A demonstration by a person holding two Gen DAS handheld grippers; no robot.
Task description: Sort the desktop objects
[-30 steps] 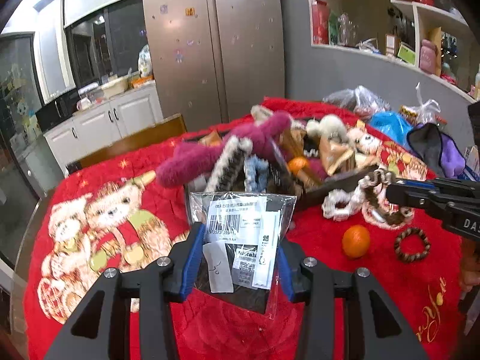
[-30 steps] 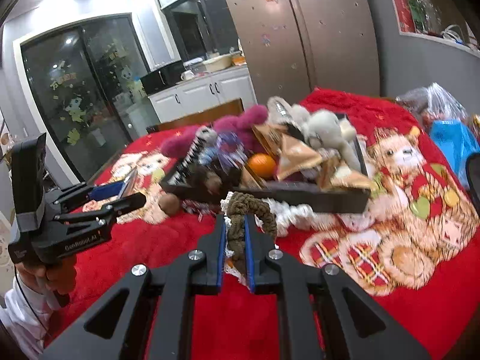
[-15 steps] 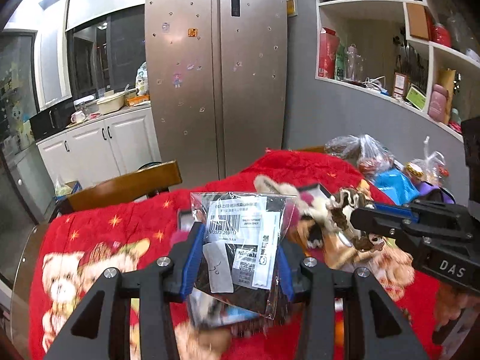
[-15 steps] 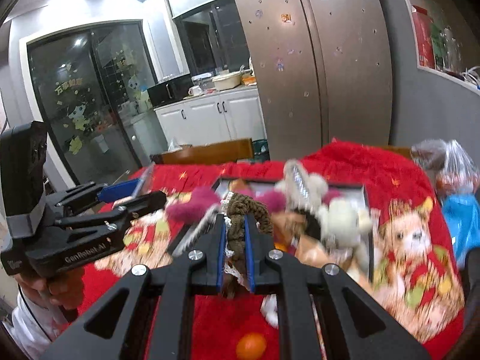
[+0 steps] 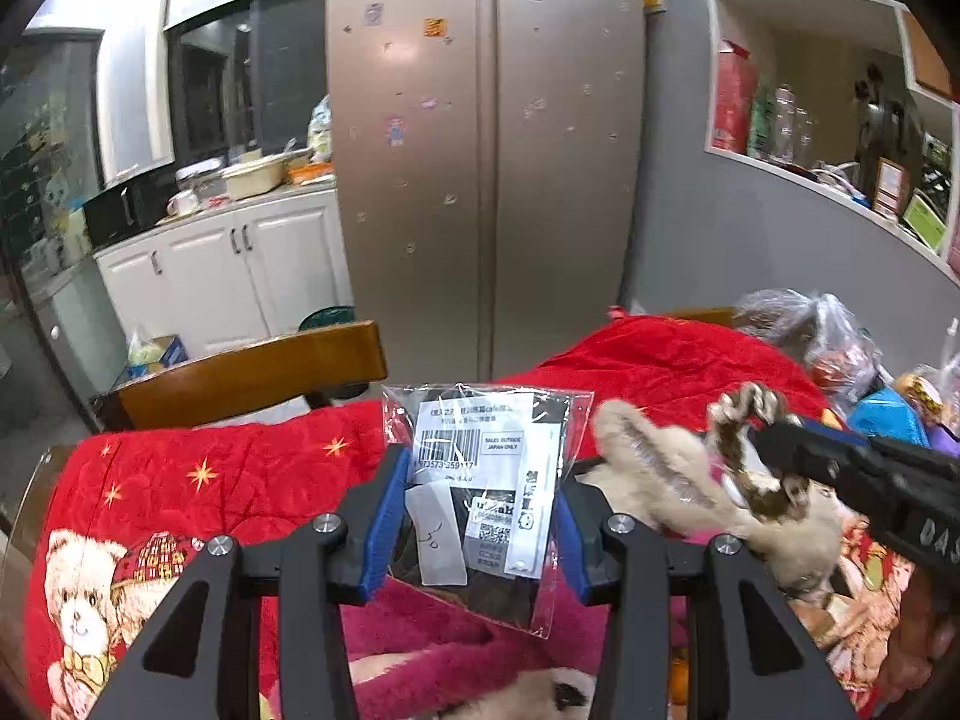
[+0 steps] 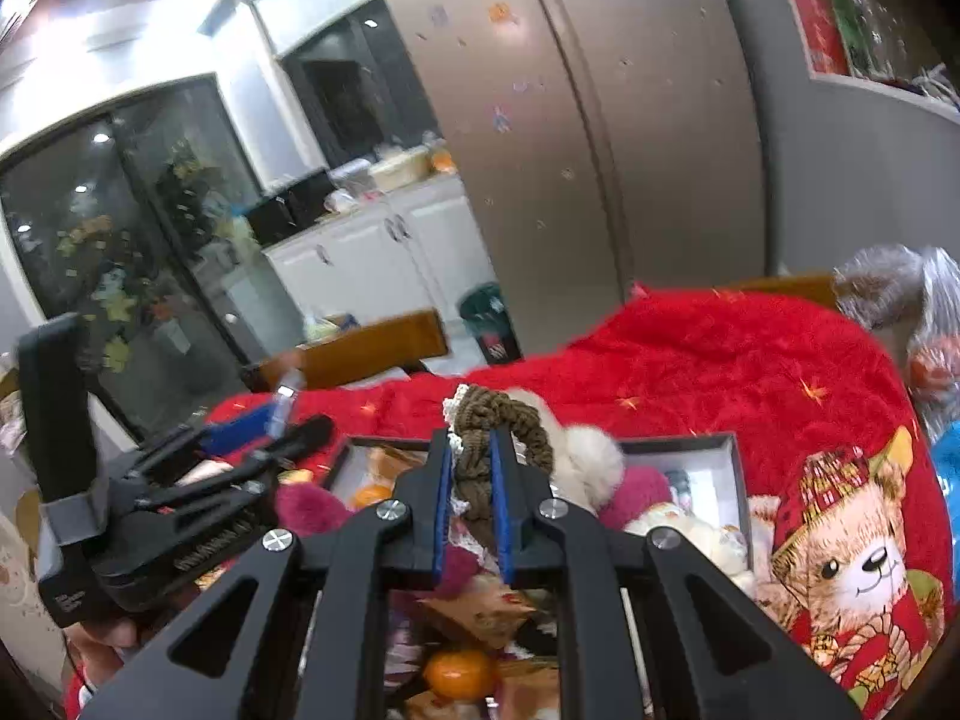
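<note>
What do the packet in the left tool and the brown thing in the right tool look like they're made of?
Packet: clear glossy plastic film, judging by glare, creases and printed labels showing through. Brown thing: apparently braided yarn or cord with whitish lace trim; matte, ropy texture.

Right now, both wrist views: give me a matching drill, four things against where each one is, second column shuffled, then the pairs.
Things:
1. clear packet with barcode label
2. brown braided hair tie
3. orange
4. wooden chair back

Places:
A. inside the dark tray, among the plush toys
B. clamped in the right claw
C. beyond the far edge of the red bear blanket
D. clamped in the left claw

Pairs: 1-D, 2-B, 3-A, 4-C
</note>
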